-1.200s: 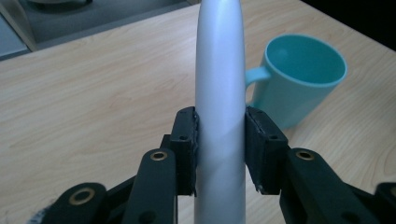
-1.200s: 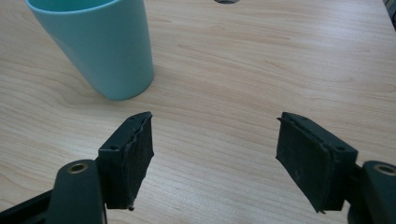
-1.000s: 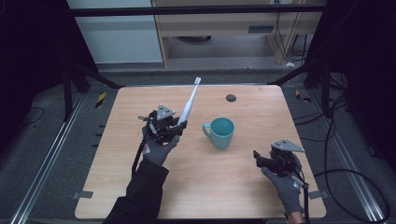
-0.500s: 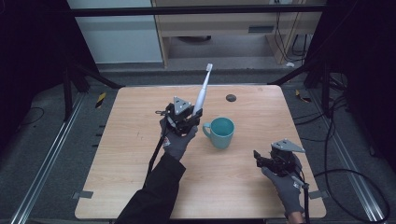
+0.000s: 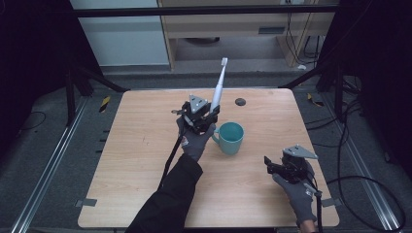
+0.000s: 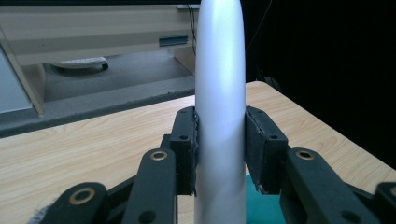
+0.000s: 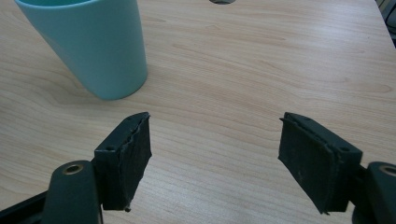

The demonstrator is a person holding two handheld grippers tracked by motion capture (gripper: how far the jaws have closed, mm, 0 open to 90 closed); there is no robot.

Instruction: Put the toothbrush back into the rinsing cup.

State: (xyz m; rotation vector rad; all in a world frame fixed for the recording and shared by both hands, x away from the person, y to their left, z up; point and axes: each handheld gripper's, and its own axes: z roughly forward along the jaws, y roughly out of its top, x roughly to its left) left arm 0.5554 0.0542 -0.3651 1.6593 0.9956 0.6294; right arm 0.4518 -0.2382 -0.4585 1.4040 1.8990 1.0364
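Right now the left claw (image 5: 208,115) is clamped on a white electric toothbrush (image 5: 217,87), its two black pads pressing the handle from either side. From the left gripper view the handle (image 6: 220,93) stands upright between the pads, which touch it on both flanks, and a sliver of teal shows just below and behind it. Seen from the high view, the toothbrush leans slightly to the right, with its brush head uppermost and well above the tabletop (image 5: 141,160). The left hand (image 5: 194,138), in a grey glove with a dark sleeve behind it, holds this claw over the middle of the tabletop, just to the left of a teal mug (image 5: 230,138).

That mug stands upright on the wood with its handle turned toward the left claw. Its wall also shows in the right gripper view (image 7: 93,46), at the upper left, well ahead of the right claw's pads.

Over at the near right corner, the right claw (image 5: 270,165) sits low above the tabletop in a grey-gloved hand (image 5: 296,191). Its pads stand apart with bare wood between them and nothing gripped (image 7: 215,158).

A small dark round disc (image 5: 240,101) lies on the far side of the tabletop, beyond the mug and apart from everything else
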